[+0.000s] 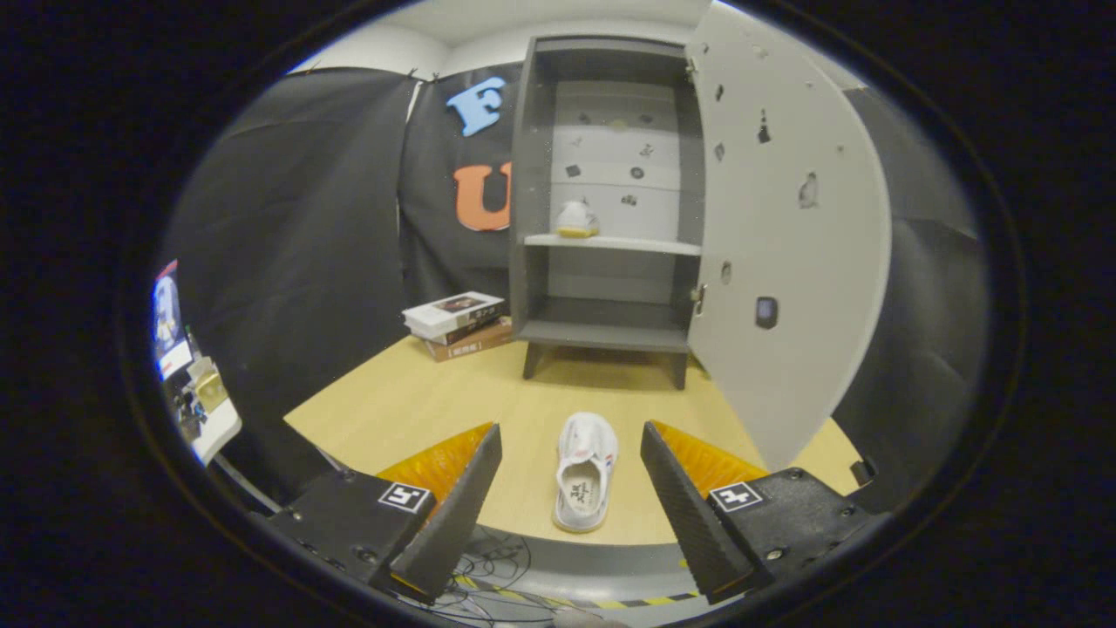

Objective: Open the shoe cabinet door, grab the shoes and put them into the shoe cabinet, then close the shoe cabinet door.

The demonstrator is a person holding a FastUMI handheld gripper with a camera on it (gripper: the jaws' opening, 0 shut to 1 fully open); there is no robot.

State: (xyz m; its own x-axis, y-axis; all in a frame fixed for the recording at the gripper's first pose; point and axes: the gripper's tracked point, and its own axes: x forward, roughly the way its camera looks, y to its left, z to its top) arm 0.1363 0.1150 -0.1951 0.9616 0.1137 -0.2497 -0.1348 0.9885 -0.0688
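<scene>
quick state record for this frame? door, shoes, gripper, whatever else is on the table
cabinet door: swung open
shoe cabinet: stands at the table's far side
shelved shoe: on the middle shelf
loose shoe: on the table, between the fingers, not touched
gripper: open, holding nothing
stacked books: beside the cabinet

We're riding on the gripper (571, 453) here, looking forward along its two spread fingers from just off the near edge of the table (392, 410), tilted slightly down. Dead ahead, across the tabletop, stands the shoe cabinet (602, 331) (door swung wide), well beyond the fingers, while the white shoe (586, 471) sits close, between them.
</scene>
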